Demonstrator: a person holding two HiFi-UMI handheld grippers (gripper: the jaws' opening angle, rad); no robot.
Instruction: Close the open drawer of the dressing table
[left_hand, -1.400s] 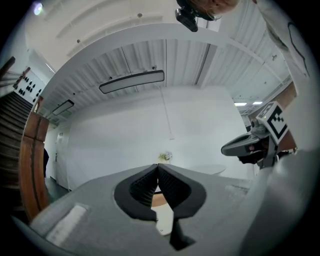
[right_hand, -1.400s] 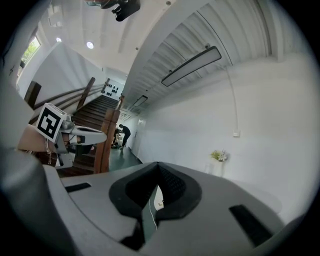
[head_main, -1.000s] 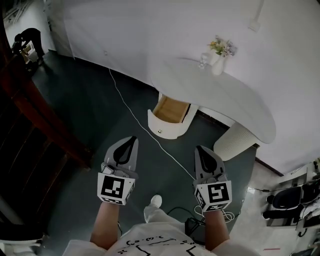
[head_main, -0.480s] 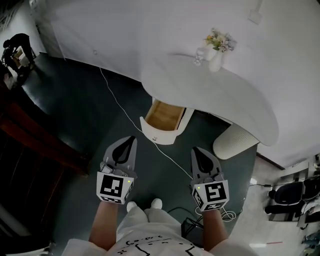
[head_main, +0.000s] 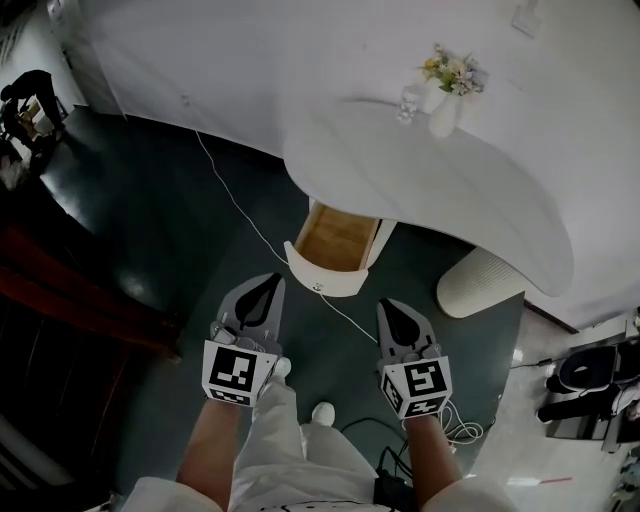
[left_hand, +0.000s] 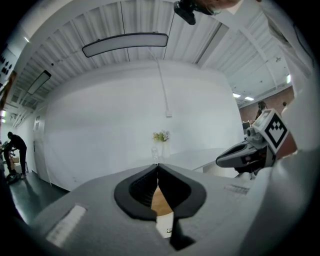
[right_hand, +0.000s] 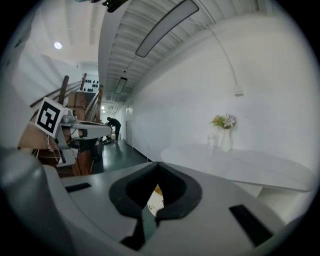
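We take this for the approach: the drawer (head_main: 335, 238) stands pulled out under the dressing table (head_main: 450, 190), just ahead. Left gripper (head_main: 268, 284) and right gripper (head_main: 392, 306) hover short of its front, both pinched closed on nothing; next we should set closed tips against that front and push

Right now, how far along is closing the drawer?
Done: nothing; the drawer stands open under the table, its wooden inside showing. In hand: the left tongs and right tongs are shut and empty, held short of its front, touching nothing. Left: reach the front and push it in.
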